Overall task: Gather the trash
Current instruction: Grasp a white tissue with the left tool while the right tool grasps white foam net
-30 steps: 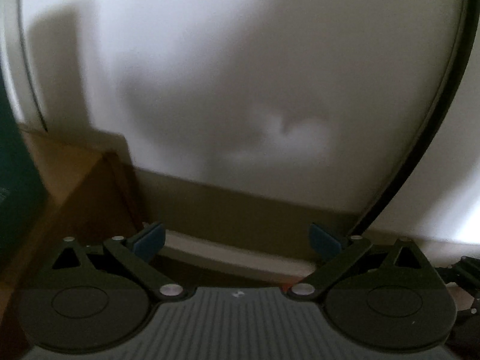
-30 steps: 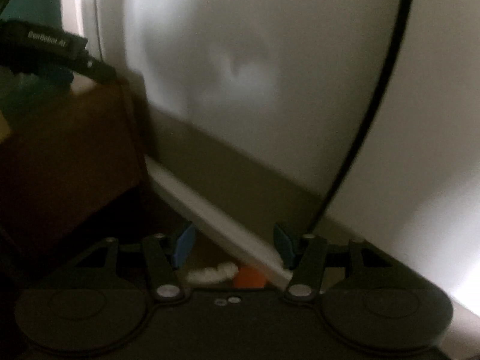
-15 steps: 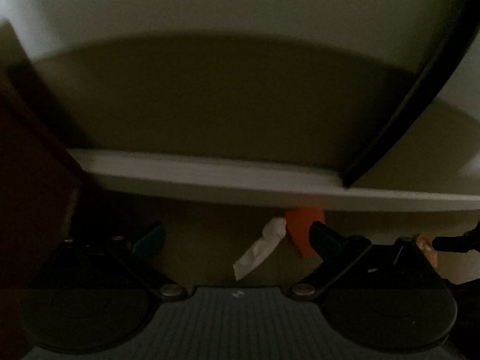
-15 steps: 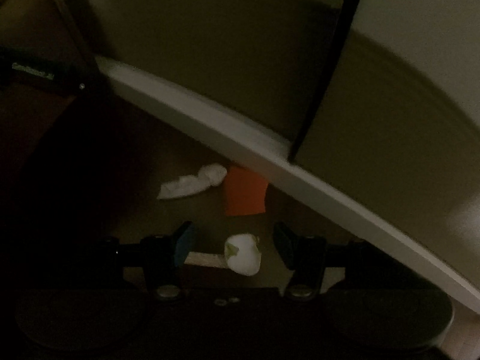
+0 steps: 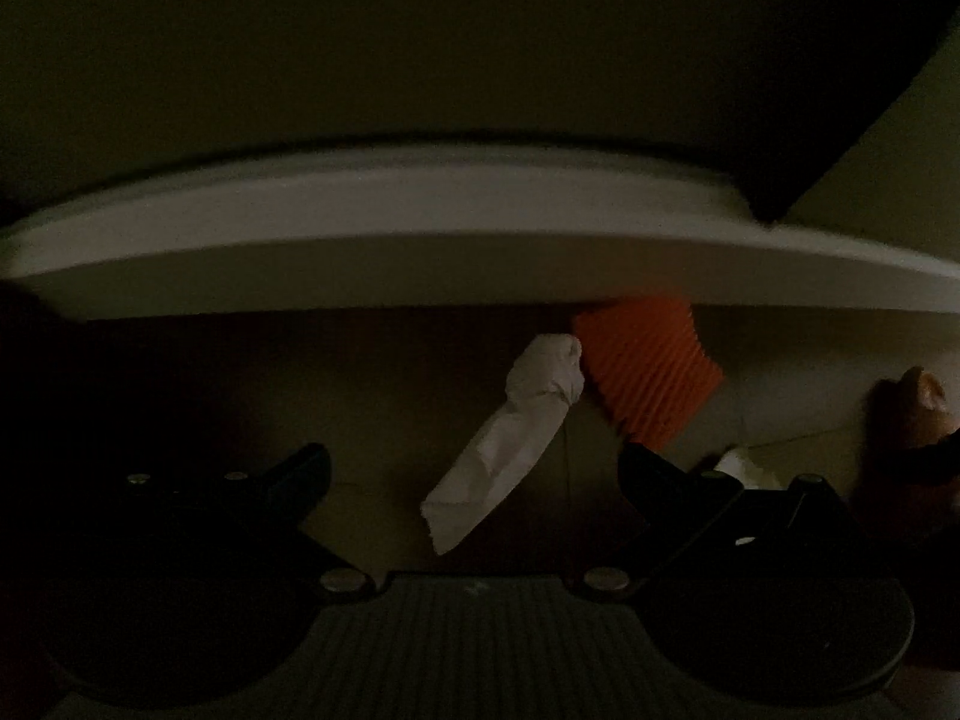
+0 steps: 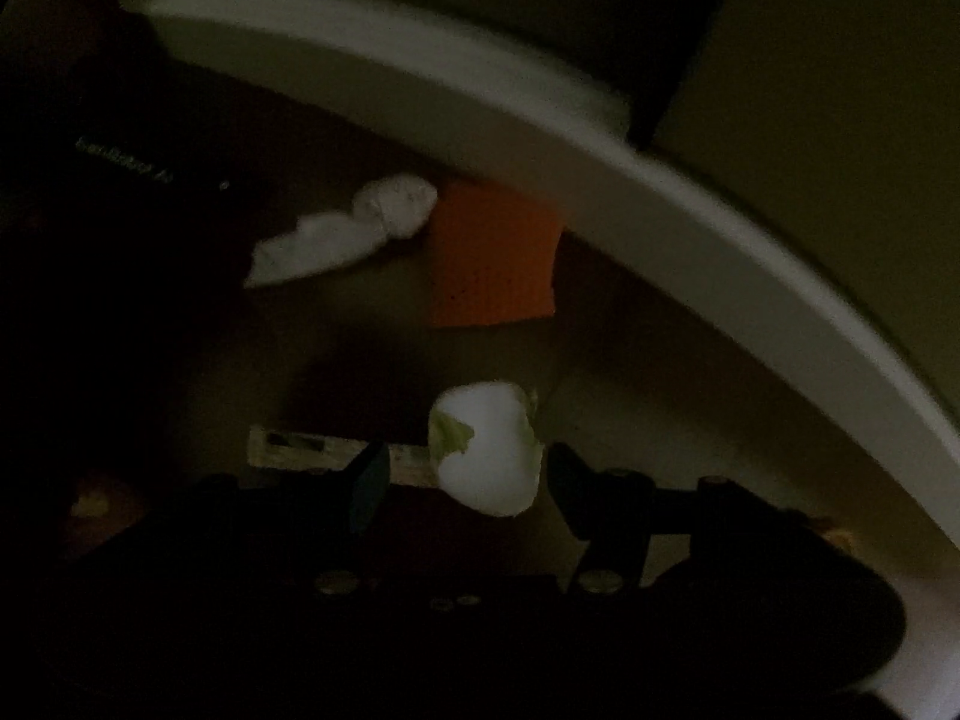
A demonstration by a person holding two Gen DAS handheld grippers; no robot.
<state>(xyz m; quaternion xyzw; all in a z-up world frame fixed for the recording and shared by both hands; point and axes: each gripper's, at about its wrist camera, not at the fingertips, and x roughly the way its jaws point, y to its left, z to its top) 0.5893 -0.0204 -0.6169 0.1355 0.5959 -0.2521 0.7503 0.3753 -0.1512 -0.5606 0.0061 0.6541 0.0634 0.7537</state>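
Both grippers dropped since the earlier frames; wall view gave way to floor. I saw left gripper [image 5: 474, 468] spread above twisted tissue [image 5: 510, 438], beside orange card [image 5: 648, 366]. Right gripper [image 6: 459, 483] spread around white wad [image 6: 486, 456], not pinching.

Text: one faint print, not readable.
Pale lettering [image 6: 123, 160] on a dark body at left edge of right wrist view, too dim and blurred to make out the letters. Flat pale strip [image 6: 288, 449] on the floor has dark marks, cannot tell if print. Left wrist view: no text or labels legible.
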